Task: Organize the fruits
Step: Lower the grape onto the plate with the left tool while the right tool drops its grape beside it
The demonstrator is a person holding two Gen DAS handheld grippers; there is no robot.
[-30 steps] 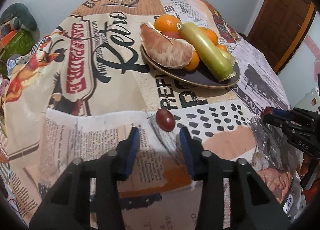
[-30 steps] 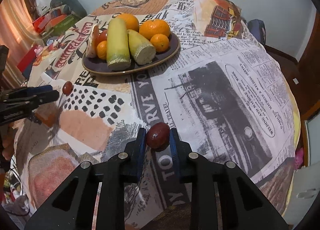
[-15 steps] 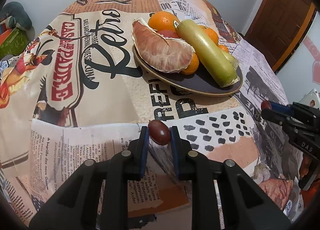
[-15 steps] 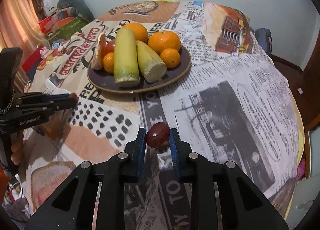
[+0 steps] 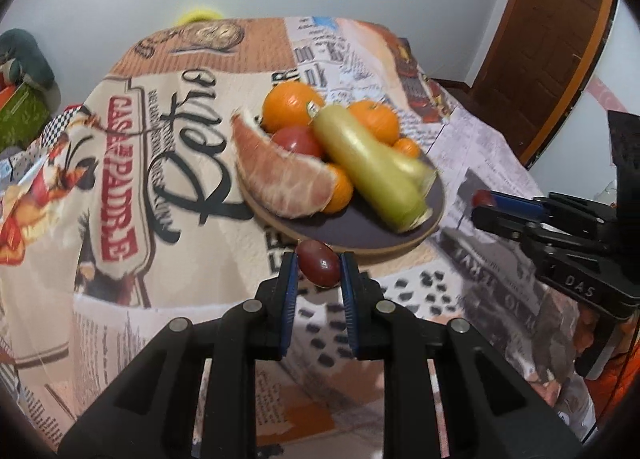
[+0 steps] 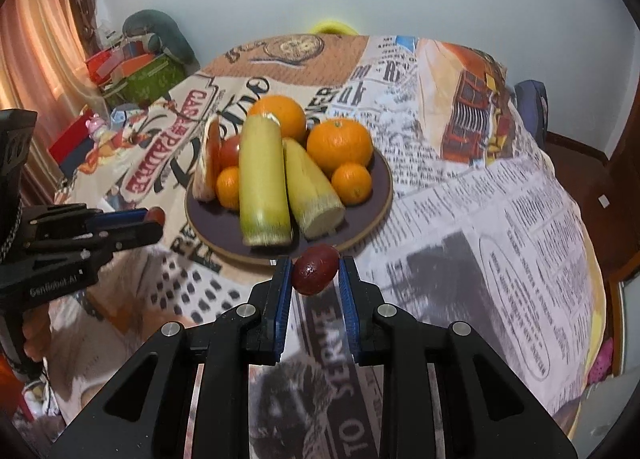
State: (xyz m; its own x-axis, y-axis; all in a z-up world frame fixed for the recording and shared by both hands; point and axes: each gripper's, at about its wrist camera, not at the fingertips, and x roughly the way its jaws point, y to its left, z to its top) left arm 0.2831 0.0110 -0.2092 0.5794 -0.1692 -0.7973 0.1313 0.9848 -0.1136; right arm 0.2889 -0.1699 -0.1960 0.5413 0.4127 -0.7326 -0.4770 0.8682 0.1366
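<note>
With the left gripper newly clenched on its jujube, right gripper likewise grasping one, both lifted near plate: ready to deposit.

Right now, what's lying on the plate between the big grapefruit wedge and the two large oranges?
A red tomato sits between the grapefruit wedge and the large oranges, tucked against the long green stalk; the left wrist view shows it best.
</note>
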